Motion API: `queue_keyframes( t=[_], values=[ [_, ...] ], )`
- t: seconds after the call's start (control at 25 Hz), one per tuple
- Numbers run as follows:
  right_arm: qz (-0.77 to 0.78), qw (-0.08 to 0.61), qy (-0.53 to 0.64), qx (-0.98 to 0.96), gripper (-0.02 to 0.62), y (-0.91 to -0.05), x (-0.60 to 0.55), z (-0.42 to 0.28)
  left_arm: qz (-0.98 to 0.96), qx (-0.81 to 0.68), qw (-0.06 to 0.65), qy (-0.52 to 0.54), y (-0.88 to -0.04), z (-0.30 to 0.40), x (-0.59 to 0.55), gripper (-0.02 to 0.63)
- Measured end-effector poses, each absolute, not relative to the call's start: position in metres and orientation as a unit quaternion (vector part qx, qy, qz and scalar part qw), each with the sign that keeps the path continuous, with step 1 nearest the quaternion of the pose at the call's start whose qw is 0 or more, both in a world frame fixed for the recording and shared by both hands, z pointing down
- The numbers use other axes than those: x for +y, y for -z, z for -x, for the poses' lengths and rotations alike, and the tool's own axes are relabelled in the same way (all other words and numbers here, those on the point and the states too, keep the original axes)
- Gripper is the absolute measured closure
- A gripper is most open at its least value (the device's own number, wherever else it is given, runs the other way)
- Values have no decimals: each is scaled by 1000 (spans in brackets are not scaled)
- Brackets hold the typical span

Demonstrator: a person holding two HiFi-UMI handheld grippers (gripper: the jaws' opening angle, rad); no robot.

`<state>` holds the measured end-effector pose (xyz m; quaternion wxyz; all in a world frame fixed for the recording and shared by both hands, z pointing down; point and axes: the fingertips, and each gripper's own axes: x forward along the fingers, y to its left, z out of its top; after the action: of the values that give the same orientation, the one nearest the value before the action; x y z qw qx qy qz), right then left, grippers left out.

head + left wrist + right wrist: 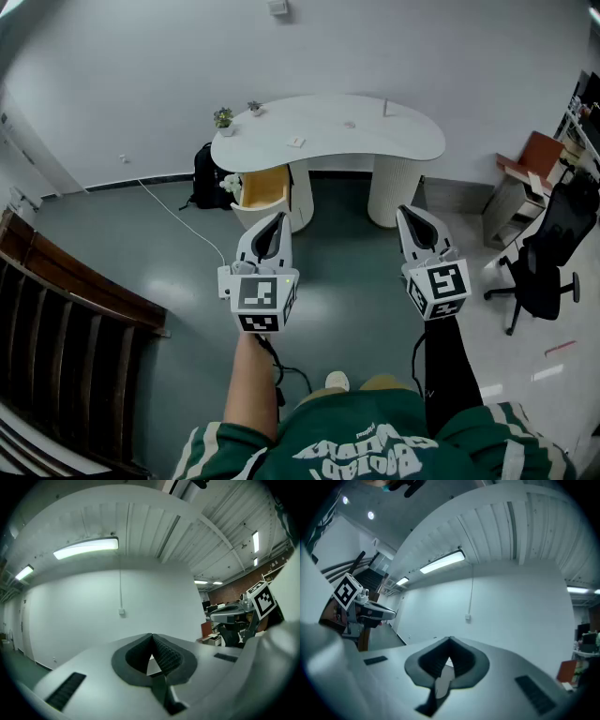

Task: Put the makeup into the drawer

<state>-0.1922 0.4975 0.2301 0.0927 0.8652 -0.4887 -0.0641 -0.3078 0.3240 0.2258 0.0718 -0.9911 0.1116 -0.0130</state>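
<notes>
Upper centre of the head view: small items (296, 142) lie on the white desk (412, 141), too small to tell as makeup. Under the desk's left end the drawer (262, 186) stands open, wood-coloured inside, and a black bag (204, 176) sits on the floor just left of it. Lower centre: your left gripper (277, 218) and right gripper (404, 212) are held level and side by side, well apart from the desk and aimed toward it. In each gripper view the jaws meet at their tips with nothing between them. Right edge: an office chair (548, 253).
</notes>
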Motion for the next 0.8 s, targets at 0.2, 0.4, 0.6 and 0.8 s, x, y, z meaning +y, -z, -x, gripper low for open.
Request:
queue_keyframes(
  t=[0.2,0.4,0.6,0.8],
  values=[
    [-867,84,64,-488,592,-230,497,192,991,108,71,15,-228,308,323,611],
    [-870,52,56,-487,589,-233,498,192,991,114,67,16,-230,313,318,611],
    [-868,36,47,-493,383,-239,490,183,991,117,63,23,-236,307,311,611],
    [-862,46,39,-504,343,-251,471,168,990,121,60,29,-245,291,296,611]
  ],
)
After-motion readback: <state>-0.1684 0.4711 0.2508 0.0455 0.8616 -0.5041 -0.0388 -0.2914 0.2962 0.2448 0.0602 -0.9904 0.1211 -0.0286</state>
